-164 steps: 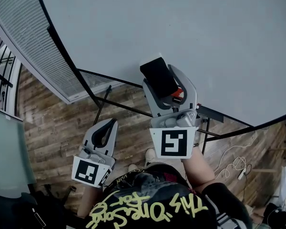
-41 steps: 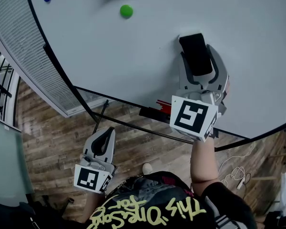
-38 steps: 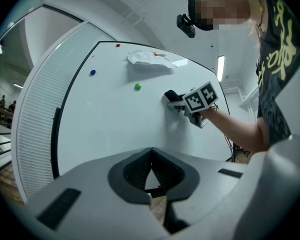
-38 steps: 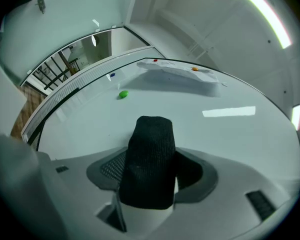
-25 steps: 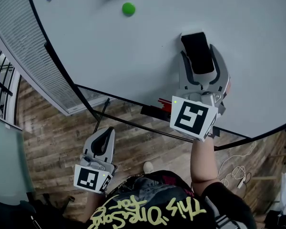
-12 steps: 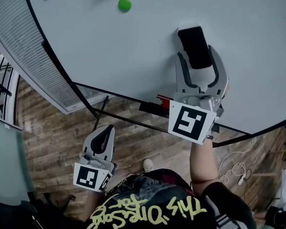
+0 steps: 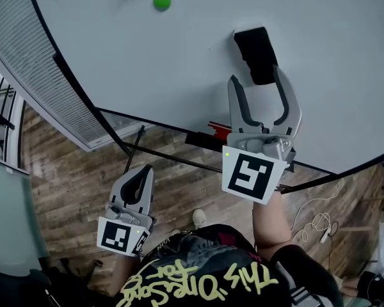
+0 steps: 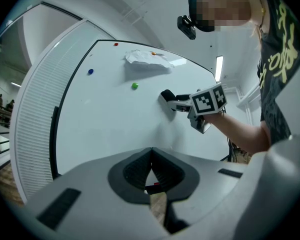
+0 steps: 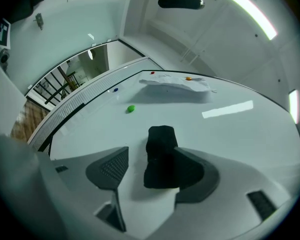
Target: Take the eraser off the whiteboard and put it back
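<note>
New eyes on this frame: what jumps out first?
The black eraser sits on the whiteboard, with the right claw open on either side of its near end. A green magnet dots the board up and to the left. The left claw hangs shut below the board's edge.

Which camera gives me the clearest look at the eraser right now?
The right gripper view: the eraser sits large in the middle, on the whiteboard, between the jaws of the open right gripper. The head view shows it smaller; the left gripper view shows only a small dark end of it, far off.
</note>
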`<control>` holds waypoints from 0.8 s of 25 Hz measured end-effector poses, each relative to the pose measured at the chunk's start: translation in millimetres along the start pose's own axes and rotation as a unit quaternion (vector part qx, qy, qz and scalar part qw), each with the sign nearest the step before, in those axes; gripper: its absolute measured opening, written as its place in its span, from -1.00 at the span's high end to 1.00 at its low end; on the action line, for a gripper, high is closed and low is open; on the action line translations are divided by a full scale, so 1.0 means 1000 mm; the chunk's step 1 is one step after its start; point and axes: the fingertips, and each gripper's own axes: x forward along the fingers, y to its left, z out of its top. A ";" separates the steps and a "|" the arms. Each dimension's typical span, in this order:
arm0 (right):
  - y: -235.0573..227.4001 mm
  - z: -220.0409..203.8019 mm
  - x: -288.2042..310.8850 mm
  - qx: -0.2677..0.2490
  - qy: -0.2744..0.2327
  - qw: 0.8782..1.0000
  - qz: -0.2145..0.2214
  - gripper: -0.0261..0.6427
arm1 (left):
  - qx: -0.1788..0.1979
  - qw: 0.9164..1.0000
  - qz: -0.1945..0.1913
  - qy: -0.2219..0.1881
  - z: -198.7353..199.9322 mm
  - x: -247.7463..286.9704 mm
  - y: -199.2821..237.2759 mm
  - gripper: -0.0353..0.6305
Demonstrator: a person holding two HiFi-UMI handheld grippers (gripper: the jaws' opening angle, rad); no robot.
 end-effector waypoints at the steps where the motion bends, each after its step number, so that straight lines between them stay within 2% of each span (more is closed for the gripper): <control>1: 0.003 0.000 -0.003 0.001 0.001 1.000 0.005 0.09 | 0.001 1.000 -0.001 0.000 0.000 0.000 -0.001 0.87; 9: 0.033 0.005 -0.021 0.018 0.003 0.999 0.050 0.10 | 0.009 1.000 -0.011 -0.007 0.006 -0.004 -0.007 0.87; 13: 0.048 0.008 -0.027 0.029 0.001 0.997 0.070 0.28 | 0.011 1.000 -0.011 -0.007 0.010 -0.005 -0.006 0.87; 20: 0.067 0.009 -0.041 0.034 0.005 0.995 0.089 0.36 | 0.014 1.000 -0.013 -0.012 0.014 -0.009 -0.007 0.87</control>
